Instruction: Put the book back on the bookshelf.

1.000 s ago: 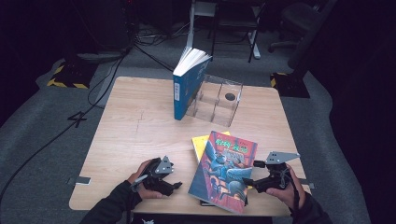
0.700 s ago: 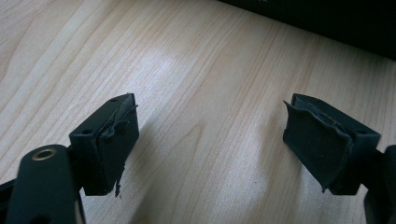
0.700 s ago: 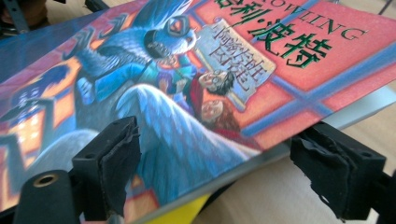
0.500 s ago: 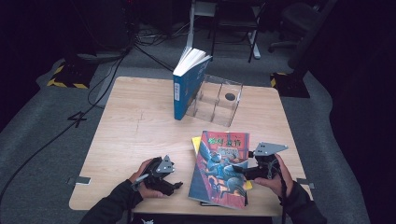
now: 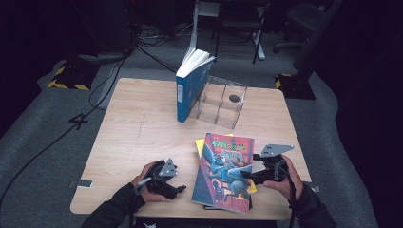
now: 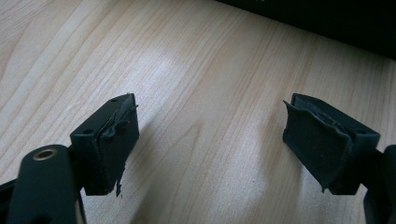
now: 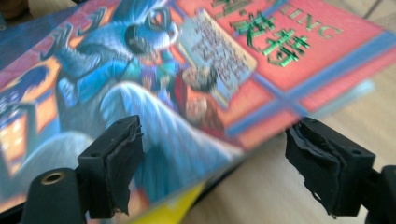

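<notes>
From the high view, my right claw [image 5: 248, 175] sits at the near worktop [image 5: 142, 128] edge, against the right side of the red-and-blue book [image 5: 224, 172]; bare wood lies open beyond my left claw [image 5: 179, 189].

In the left gripper view, my left claw [image 6: 210, 140] gapes over bare wood.

In the right gripper view, my right claw [image 7: 212, 168], just been opening, straddles the book's [image 7: 187, 70] lifted corner without pinching it; glossy cover, green lettering, a yellow book [image 7: 177, 210] beneath.
</notes>
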